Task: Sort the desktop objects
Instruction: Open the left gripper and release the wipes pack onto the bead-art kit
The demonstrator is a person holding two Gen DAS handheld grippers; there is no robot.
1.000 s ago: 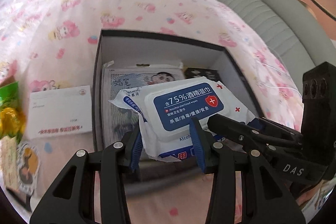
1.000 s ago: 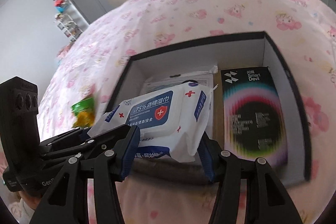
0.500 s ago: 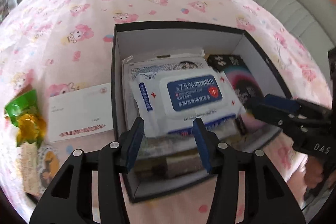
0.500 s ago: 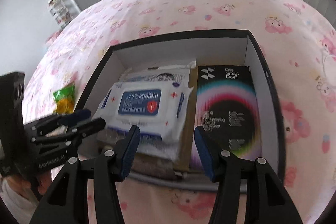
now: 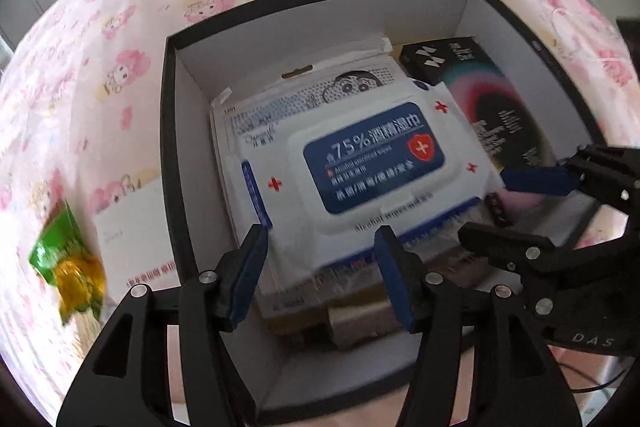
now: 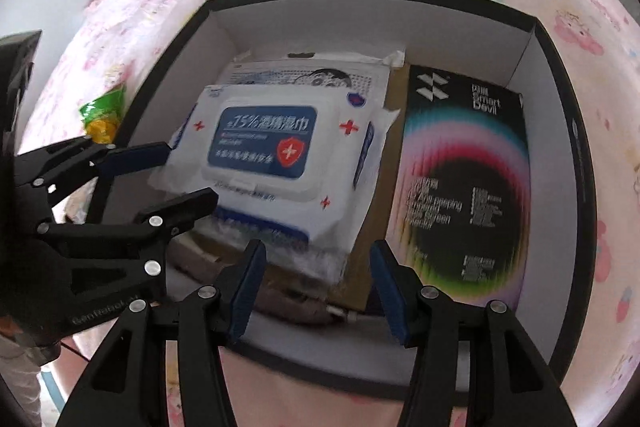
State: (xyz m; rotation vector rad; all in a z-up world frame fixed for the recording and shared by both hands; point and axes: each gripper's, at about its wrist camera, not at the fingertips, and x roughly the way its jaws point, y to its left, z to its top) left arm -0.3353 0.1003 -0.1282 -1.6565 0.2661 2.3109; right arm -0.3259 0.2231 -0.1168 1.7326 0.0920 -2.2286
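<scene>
the wipes pack (image 5: 360, 171) lay flat in the box (image 5: 168, 131), on top of a cartoon packet (image 5: 316, 87) and beside a black carton (image 6: 464, 187). our left gripper (image 5: 320, 275) was opening, nothing pinched between its jaws; our right gripper (image 6: 316, 287) stood spread and empty. we judged the release best finished by lifting both straight up, clear of the pack, before reaching for the green snack bag (image 5: 68, 267) outside.

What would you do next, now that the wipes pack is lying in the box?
Probably lift both grippers clear of the box. The wipes pack lies flat on the stack inside; the left gripper is opening with no pad pressing on it, and the right gripper grips nothing. A green snack packet waits outside.
</scene>
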